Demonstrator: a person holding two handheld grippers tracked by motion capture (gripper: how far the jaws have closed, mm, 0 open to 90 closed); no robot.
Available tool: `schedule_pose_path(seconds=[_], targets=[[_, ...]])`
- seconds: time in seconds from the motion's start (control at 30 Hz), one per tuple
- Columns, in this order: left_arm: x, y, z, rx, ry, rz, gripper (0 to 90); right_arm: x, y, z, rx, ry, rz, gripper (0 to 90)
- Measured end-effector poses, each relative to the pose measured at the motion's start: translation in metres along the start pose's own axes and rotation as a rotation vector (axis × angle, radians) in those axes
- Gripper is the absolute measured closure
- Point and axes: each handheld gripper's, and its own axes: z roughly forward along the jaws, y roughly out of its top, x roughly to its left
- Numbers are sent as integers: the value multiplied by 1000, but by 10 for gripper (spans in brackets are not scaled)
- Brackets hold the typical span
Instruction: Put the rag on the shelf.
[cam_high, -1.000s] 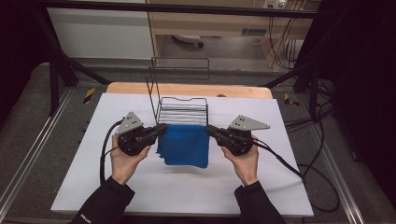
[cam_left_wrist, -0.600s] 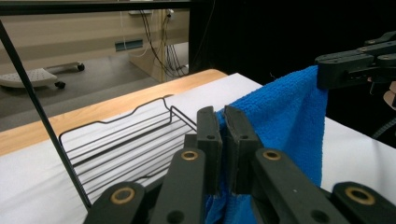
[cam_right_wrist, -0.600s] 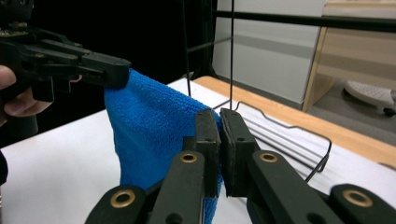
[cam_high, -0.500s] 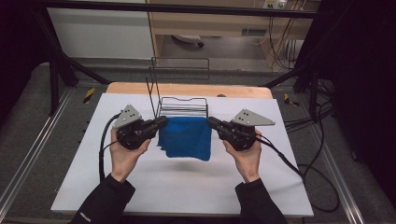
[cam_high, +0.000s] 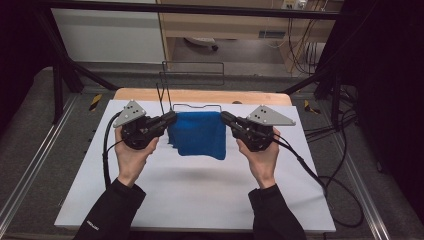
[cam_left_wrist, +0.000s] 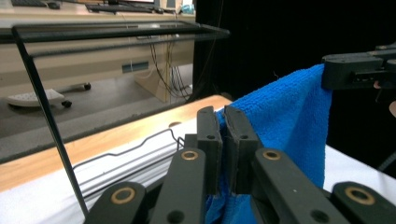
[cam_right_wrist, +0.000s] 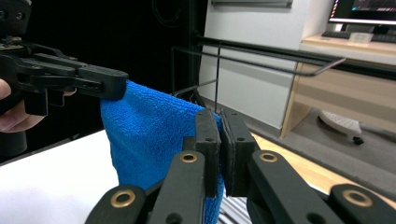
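The blue cloth has risen above the wire rack.

High view looks forward and down over the surface; both gripper views face inward, close upon the shared blue cloth.

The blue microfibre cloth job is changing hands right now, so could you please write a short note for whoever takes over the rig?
Left tool: shut on one top corner of the blue microfibre cloth.
Right tool: shut on the other top corner.
The cloth hangs spread between them, clear of the white table sheet, just in front of the black wire rack.
Done: cloth picked up and spread.
Left: probably drape it over the rack, then let go.
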Motion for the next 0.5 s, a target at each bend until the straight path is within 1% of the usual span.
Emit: schedule_pose_path(seconds=[0.17, 0.3, 0.43, 0.5], targets=[[3, 7, 1, -28, 2, -5, 856, -1, 8, 2, -22, -13, -8, 871], [5, 15, 1, -48, 6, 4, 856, -1, 15, 3, -38, -19, -11, 871], [8, 24, 0, -72, 7, 0, 857, -2, 23, 5, -57, -30, -18, 871], [8, 28, 0, -80, 10, 9, 857, -3, 27, 6, -66, -34, -20, 871]])
